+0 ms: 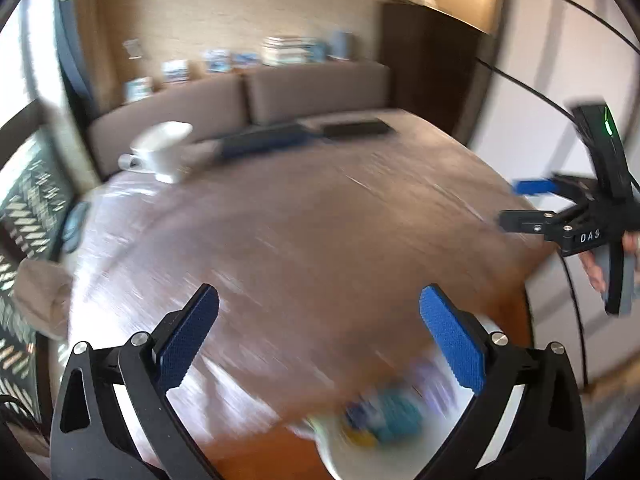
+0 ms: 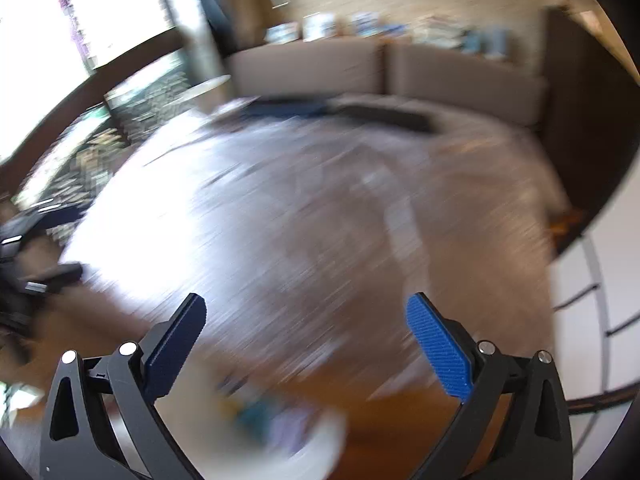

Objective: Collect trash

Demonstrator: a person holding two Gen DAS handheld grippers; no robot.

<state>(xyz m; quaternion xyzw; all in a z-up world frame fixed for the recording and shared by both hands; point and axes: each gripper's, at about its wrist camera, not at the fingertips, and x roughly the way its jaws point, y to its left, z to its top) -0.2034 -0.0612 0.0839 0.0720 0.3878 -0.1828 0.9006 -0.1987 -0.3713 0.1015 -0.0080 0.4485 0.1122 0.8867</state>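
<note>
Both views are smeared by motion blur. My left gripper (image 1: 320,320) stands open over the brown wooden table (image 1: 304,232) with nothing between its blue pads (image 1: 452,340). Just below it sits a white container (image 1: 472,400) holding colourful trash (image 1: 384,416), blue, teal and yellow. My right gripper (image 2: 306,320) is also open and holds nothing; it shows at the right edge of the left wrist view as right gripper (image 1: 520,204). The same white container (image 2: 320,440) with trash (image 2: 260,412) lies under it. The left gripper (image 2: 60,240) appears dimly at the left edge.
A white cup (image 1: 164,152) stands at the table's far left. Flat dark objects (image 1: 356,128) and a bluish one (image 1: 260,144) lie at the far edge. Behind is a brown sofa (image 1: 316,88) with books on a ledge. A patterned chair (image 1: 28,208) is left, a white wall right.
</note>
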